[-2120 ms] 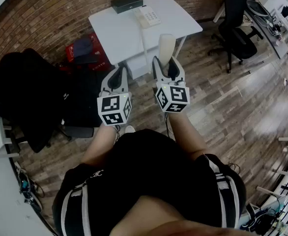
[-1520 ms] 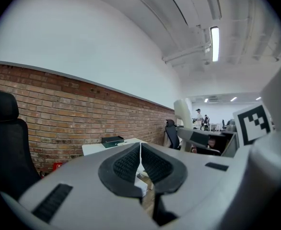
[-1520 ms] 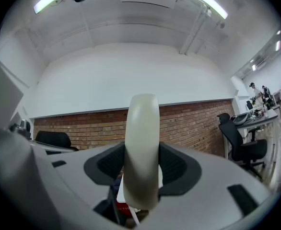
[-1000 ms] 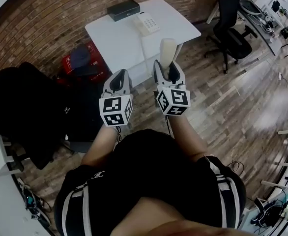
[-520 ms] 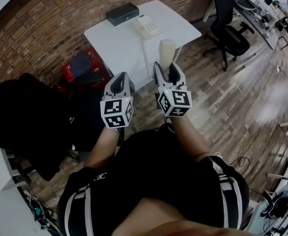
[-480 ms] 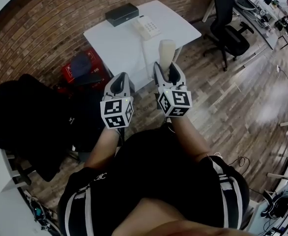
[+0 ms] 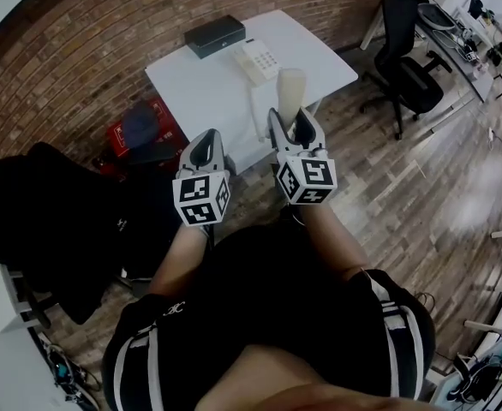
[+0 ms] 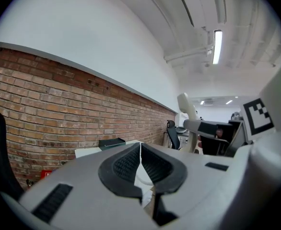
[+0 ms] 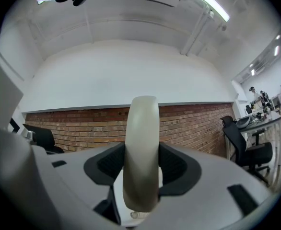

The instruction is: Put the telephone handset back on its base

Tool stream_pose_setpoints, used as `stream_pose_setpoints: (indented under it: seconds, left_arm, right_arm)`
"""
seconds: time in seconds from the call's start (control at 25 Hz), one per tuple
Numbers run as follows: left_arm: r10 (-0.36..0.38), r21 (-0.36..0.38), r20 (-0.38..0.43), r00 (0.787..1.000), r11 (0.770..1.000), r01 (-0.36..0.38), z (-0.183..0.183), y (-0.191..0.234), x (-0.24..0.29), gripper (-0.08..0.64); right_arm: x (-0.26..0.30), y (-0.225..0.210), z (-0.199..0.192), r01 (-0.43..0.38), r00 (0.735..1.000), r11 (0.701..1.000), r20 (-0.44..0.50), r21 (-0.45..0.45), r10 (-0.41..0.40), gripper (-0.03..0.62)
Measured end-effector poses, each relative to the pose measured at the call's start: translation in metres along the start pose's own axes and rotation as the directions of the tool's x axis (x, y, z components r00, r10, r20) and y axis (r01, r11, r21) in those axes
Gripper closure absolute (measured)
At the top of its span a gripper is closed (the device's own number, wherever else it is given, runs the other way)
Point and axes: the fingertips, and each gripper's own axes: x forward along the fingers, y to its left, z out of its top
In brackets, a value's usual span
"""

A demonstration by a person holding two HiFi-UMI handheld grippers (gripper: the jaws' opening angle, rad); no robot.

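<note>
My right gripper (image 7: 295,120) is shut on the cream telephone handset (image 7: 290,91), which stands upright between the jaws (image 9: 140,166). It hangs in the air in front of the white table (image 7: 217,80). The telephone base (image 7: 259,59), cream with a keypad, sits on the table's far part, beyond the handset. A cord (image 7: 253,101) runs from the base down the table front. My left gripper (image 7: 202,148) is shut and empty (image 8: 140,163), held beside the right one, short of the table.
A dark flat box (image 7: 214,34) lies at the table's back edge by the brick wall (image 7: 80,50). A red crate (image 7: 148,125) sits on the floor left of the table. Black office chairs stand at the left (image 7: 54,221) and right (image 7: 409,50).
Both grippers keep their pose and the handset stays gripped. The view has shifted a little, and the table and base sit slightly lower and to the right in the head view.
</note>
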Motion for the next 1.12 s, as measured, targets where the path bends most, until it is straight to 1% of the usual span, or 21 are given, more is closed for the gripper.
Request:
stream_pose_setpoints:
  seconds: [0.12,0.24,0.48,0.6,0.76,0.96,1.12]
  left_arm:
    - [0.017,0.012,0.008,1.000,1.000,-0.017,0.004,-0.001,0.034,0.552]
    - [0.023,0.026,0.010,1.000,0.999,-0.024,0.009,-0.006,0.068,0.552]
    - [0.037,0.027,-0.033,0.999,0.999,-0.036,0.007,-0.012,0.129,0.552]
    - [0.054,0.012,-0.069,0.996,0.999,-0.053,0.004,-0.008,0.160,0.552]
    - [0.096,0.029,-0.078,0.992,0.995,-0.094,0.016,-0.006,0.198,0.552]
    - [0.174,-0.007,-0.094,0.980,0.985,-0.175,0.028,0.003,0.250,0.552]
    - [0.225,-0.030,-0.109,0.968,0.973,-0.229,0.034,0.001,0.292,0.552]
  right_arm:
    - [0.025,-0.017,0.002,-0.029,0.999,0.999,0.016,-0.024,0.030,0.390]
    - [0.052,-0.040,0.000,-0.043,0.999,0.999,0.020,-0.015,0.044,0.390]
    - [0.099,-0.084,-0.009,-0.054,0.999,0.998,0.003,0.036,0.054,0.390]
    - [0.127,-0.101,-0.017,-0.076,0.997,0.996,-0.027,0.052,0.078,0.390]
    - [0.164,-0.124,-0.021,-0.115,0.991,0.991,-0.057,0.067,0.119,0.390]
    - [0.216,-0.149,-0.020,-0.200,0.974,0.977,-0.092,0.077,0.206,0.390]
    - [0.255,-0.168,-0.025,-0.281,0.948,0.957,-0.134,0.074,0.289,0.390]
